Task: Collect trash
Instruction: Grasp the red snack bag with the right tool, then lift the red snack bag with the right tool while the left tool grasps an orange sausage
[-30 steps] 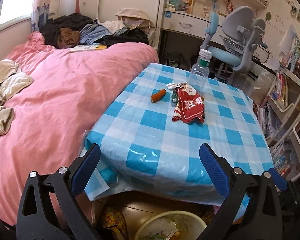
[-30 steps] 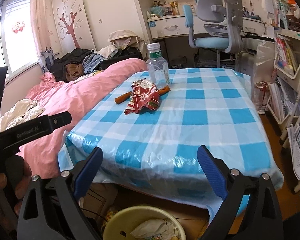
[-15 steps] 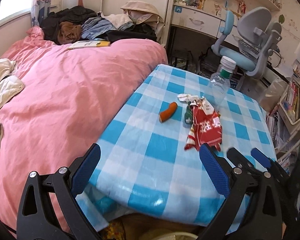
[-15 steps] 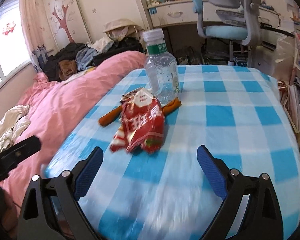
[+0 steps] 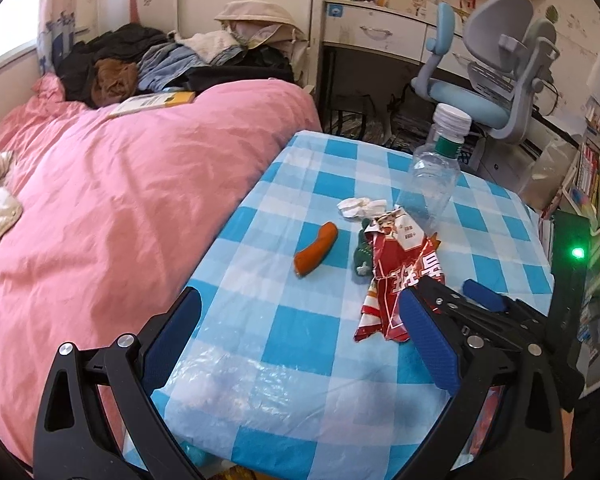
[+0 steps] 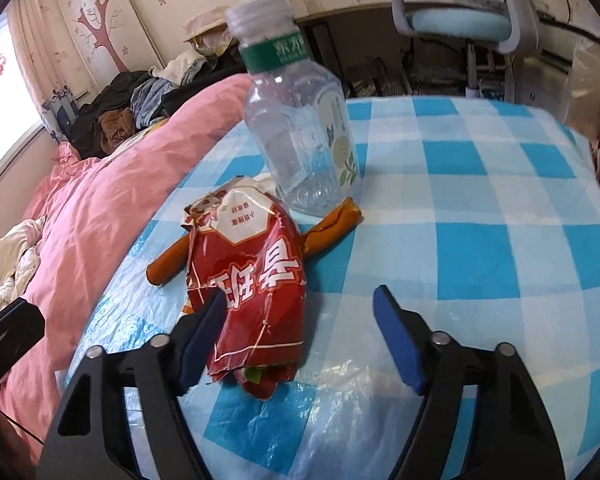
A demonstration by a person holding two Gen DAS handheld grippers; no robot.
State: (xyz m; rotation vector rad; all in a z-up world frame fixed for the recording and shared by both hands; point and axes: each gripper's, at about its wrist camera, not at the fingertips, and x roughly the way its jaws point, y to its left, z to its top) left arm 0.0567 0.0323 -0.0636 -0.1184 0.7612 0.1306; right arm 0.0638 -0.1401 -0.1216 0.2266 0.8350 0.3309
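Right gripper [image 6: 300, 340] jaws closing, red snack wrapper [image 6: 256, 292] between, not yet pinched; left gripper [image 5: 300, 336] spread, empty.

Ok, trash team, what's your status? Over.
Right gripper closing around red wrapper, not pinched yet. Left gripper open, empty. Bottle stands just behind wrapper; sausage and tissue still on table.
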